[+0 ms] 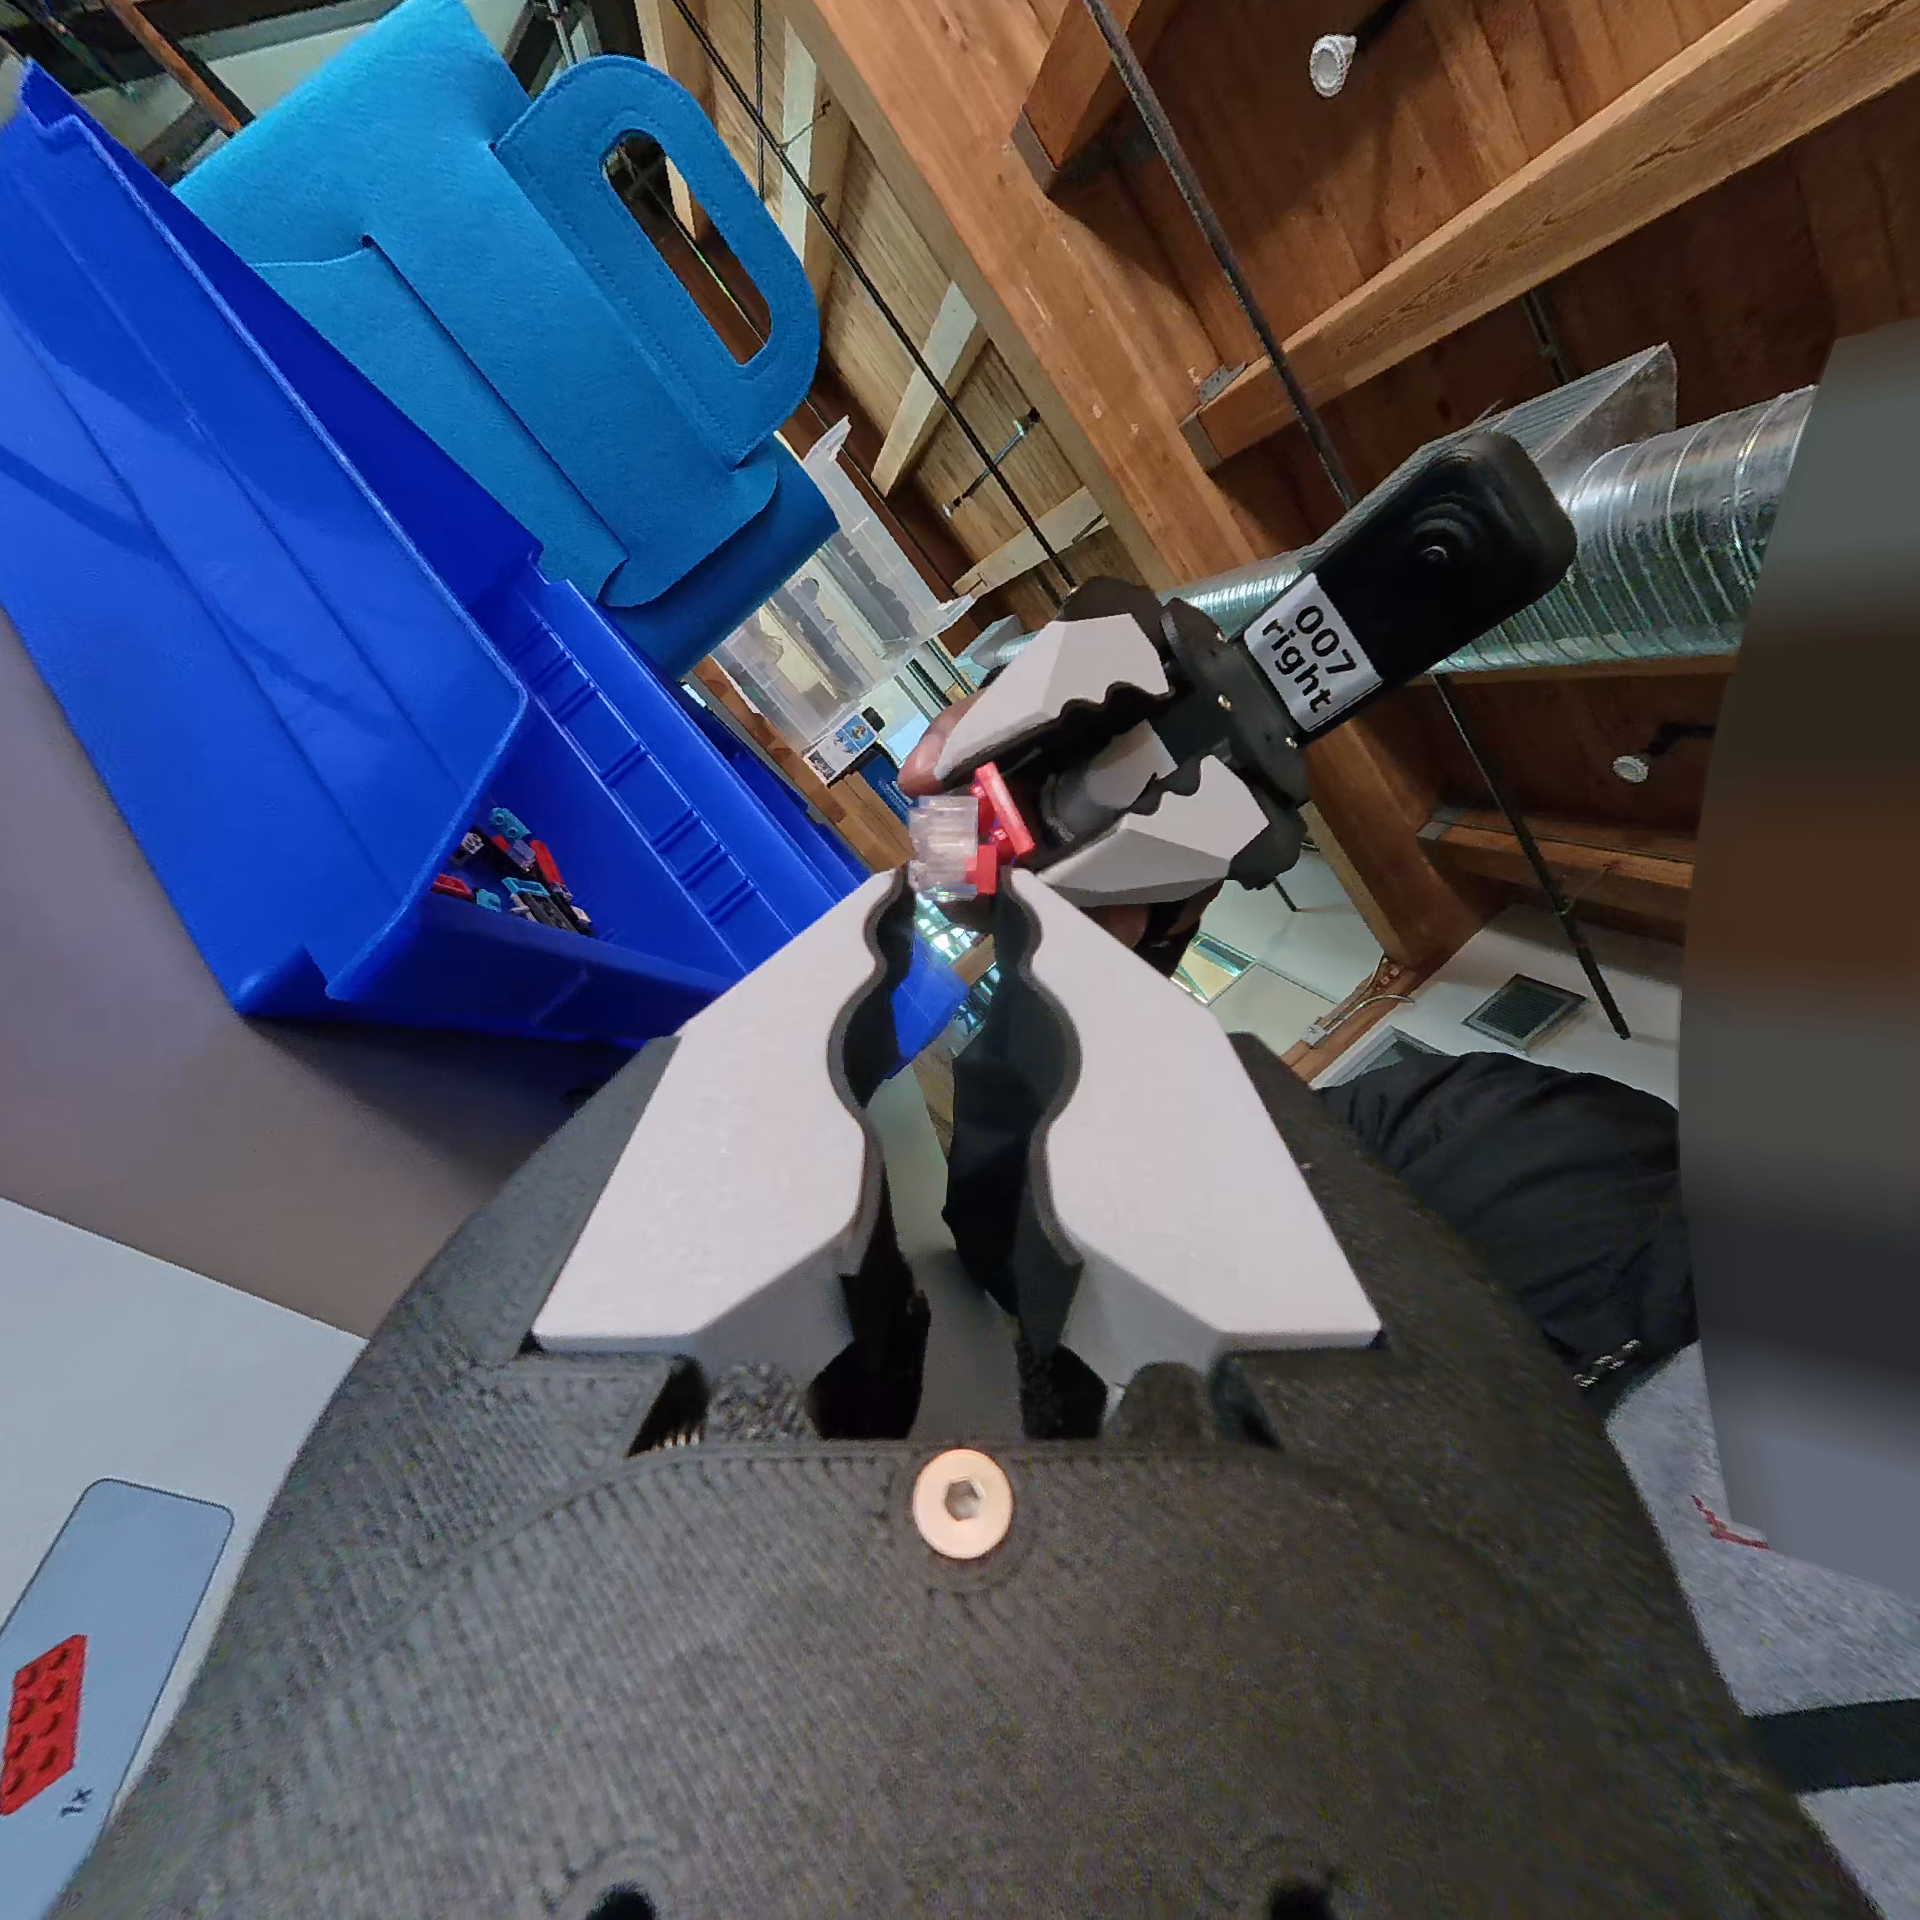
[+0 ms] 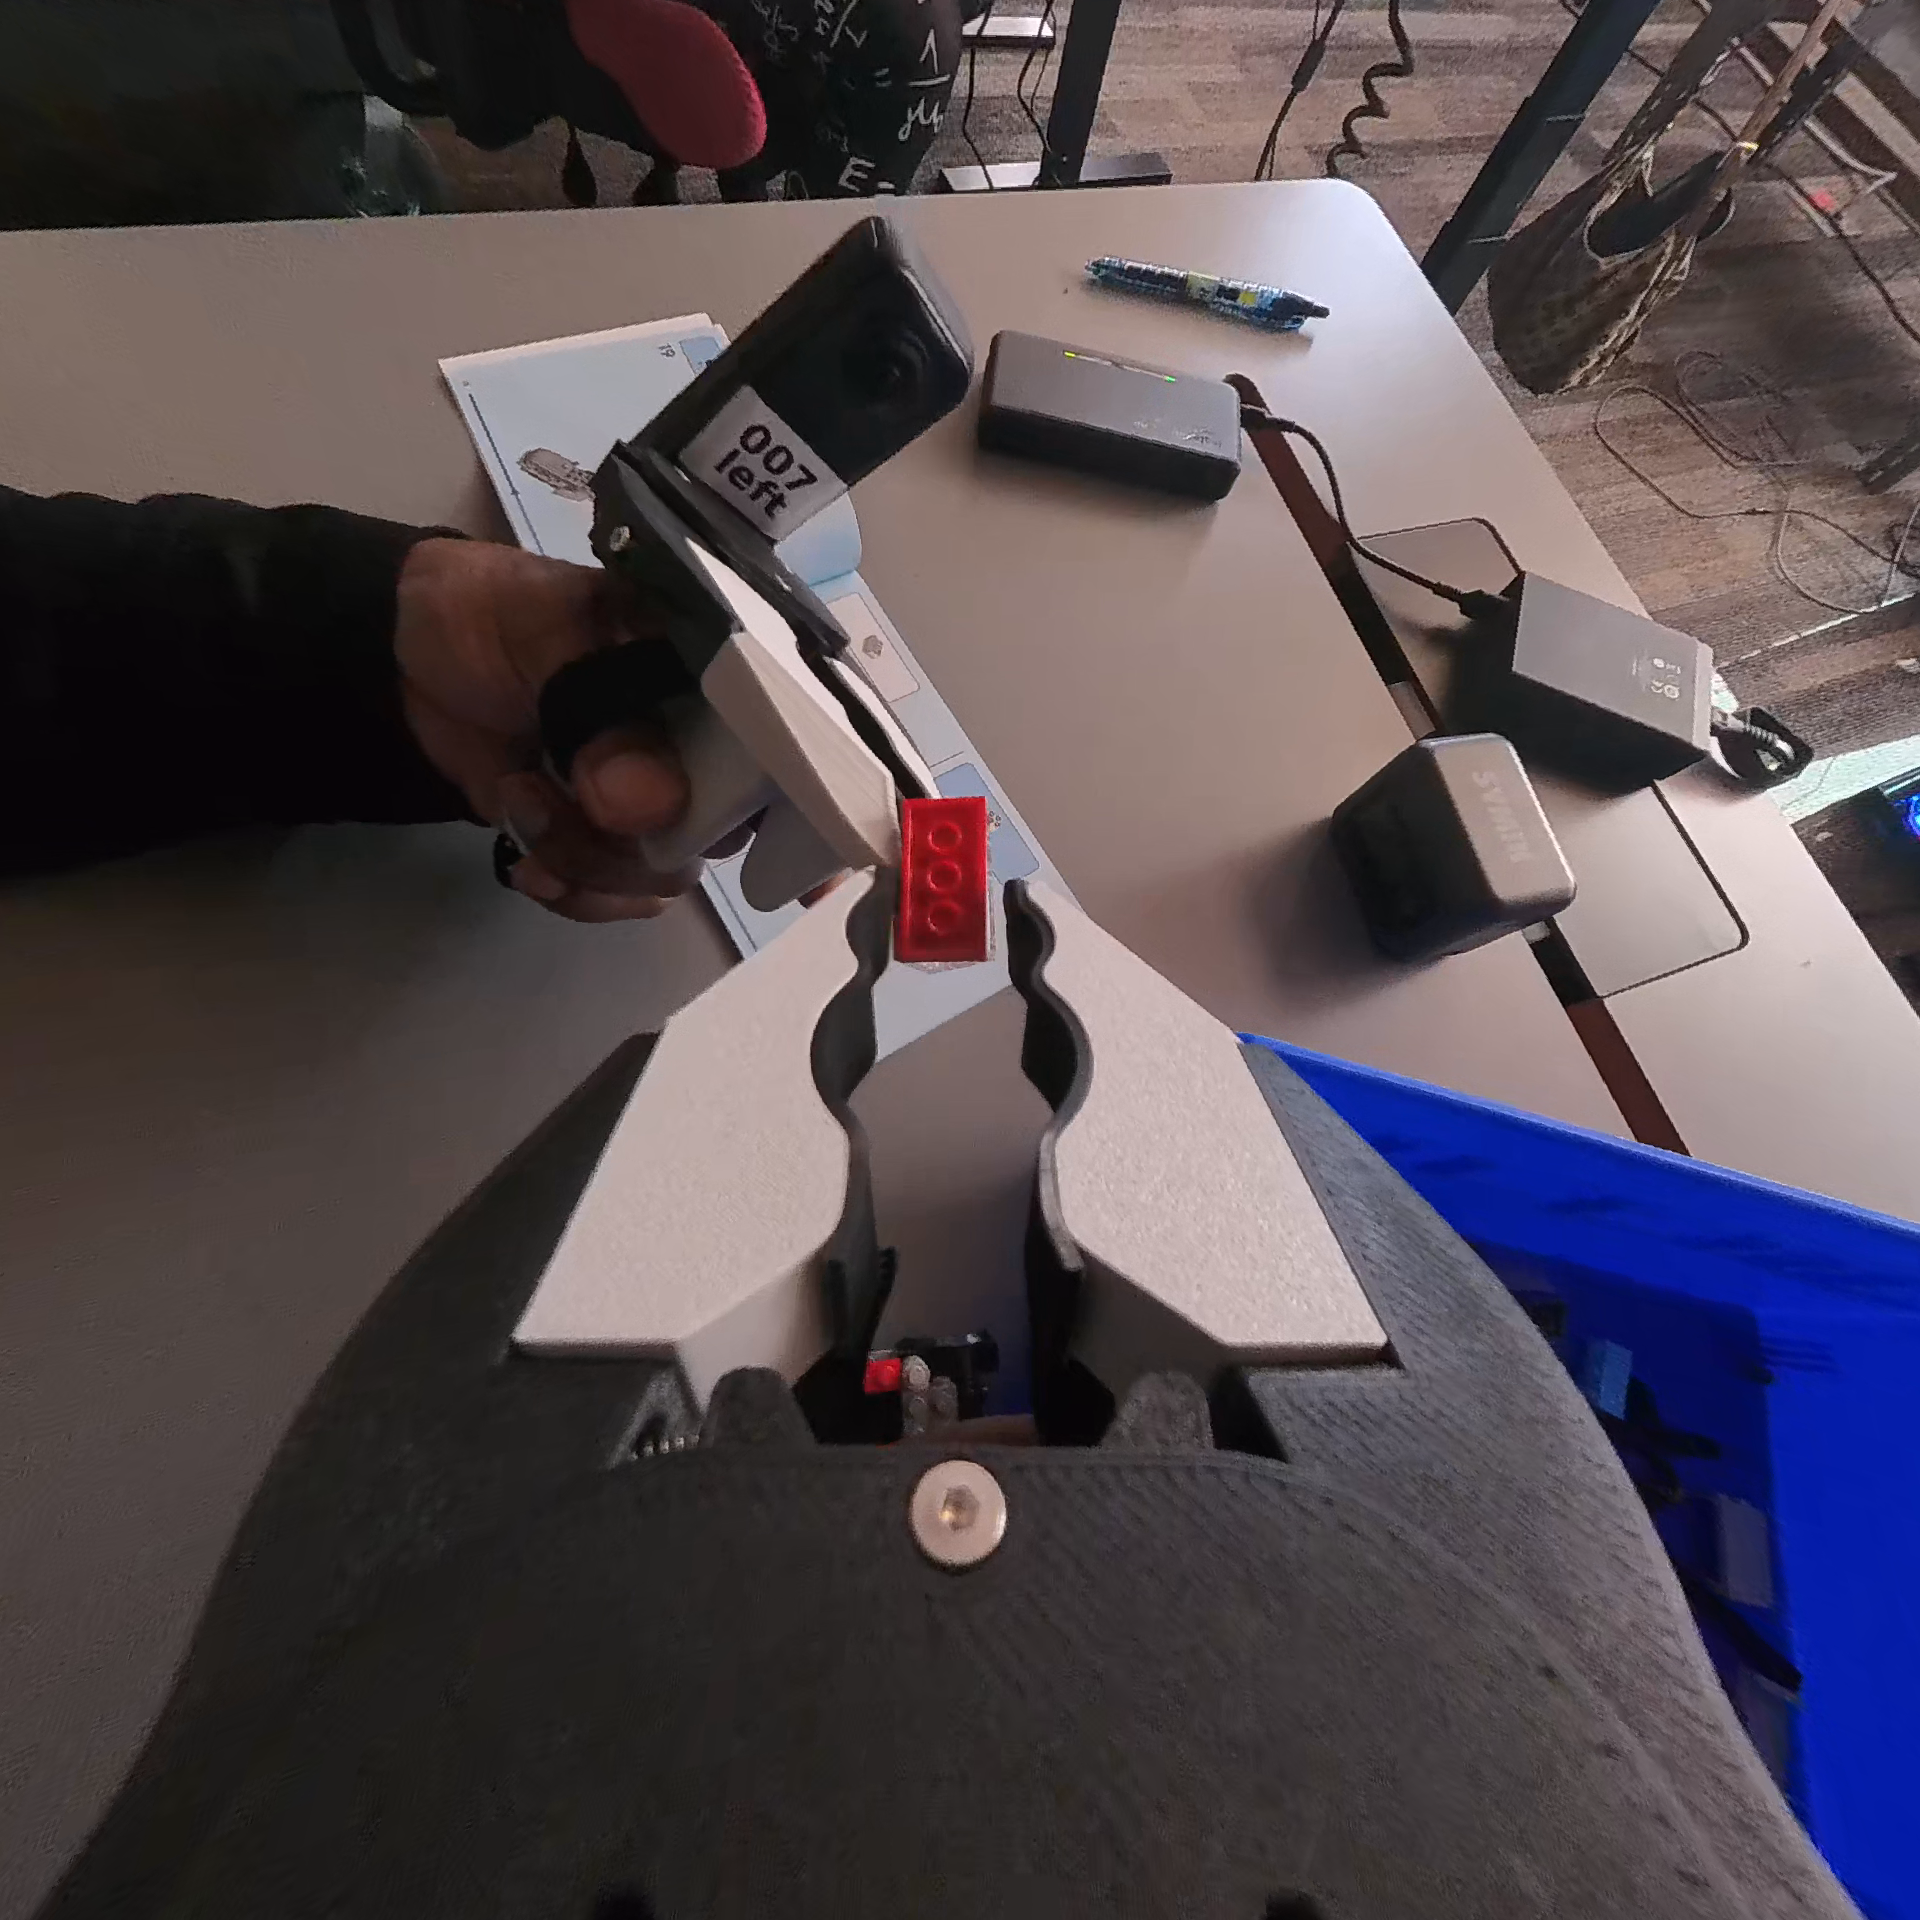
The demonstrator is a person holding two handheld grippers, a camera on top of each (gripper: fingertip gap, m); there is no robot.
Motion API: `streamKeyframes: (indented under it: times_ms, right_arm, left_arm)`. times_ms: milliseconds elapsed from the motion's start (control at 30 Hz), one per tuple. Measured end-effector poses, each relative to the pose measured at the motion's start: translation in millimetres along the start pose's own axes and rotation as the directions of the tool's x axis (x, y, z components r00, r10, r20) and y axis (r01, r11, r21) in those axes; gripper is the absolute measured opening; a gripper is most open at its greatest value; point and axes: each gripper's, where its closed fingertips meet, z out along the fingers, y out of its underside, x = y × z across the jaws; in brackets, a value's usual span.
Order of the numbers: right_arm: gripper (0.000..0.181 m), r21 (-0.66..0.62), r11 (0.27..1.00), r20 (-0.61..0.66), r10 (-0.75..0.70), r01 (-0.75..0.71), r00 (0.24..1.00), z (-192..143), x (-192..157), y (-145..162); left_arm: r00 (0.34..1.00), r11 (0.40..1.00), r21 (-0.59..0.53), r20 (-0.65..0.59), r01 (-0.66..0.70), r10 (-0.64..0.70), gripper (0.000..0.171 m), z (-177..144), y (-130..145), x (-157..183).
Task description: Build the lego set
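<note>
We have the left gripper (image 1: 951,883) clamped on a clear-and-red lego piece (image 1: 951,847), held up in the air above the counter (image 2: 1143,644). Right gripper (image 2: 940,899) meets it with fingers apart around the red plate (image 2: 940,878). Blue bin (image 1: 312,644) holds loose bricks (image 1: 514,873).

Even indoor light, sharp at centre, warped at the rims

Both views are bright and softly lit — shadows on the grey table (image 2: 1143,727) are faint and diffuse. Wide-angle bending curves the table edge and the ceiling beams (image 1: 1455,260) toward the frame borders. The red brick (image 2: 940,881) shows a glossy sheen. A large dark smear (image 1: 1808,935) at the right of the left wrist view is wholly out of focus — the blue bin (image 2: 1662,1455) is soft and slightly blurred near the lens.
</note>
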Motion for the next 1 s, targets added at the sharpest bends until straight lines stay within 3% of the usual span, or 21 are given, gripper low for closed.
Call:
streamKeyframes:
  times_ms: [433, 1000]
  right_arm:
    - [0.03, 0.05, 0.989, 0.063, 0.136, -0.139, 0.989, -4.0, 6.1, -1.1]
    - [0.028, 0.044, 0.977, 0.138, 0.2, -0.207, 0.97, -0.4, 2.8, 5.8]
  left_arm:
    - [1.0, 1.0, -0.013, -0.003, -0.007, 0.007, 0.014, 0.5, 1.7, 2.0]
    - [0.996, 0.994, -0.071, 0.035, -0.082, 0.085, 0.014, 0.9, 7.4, 1.2]
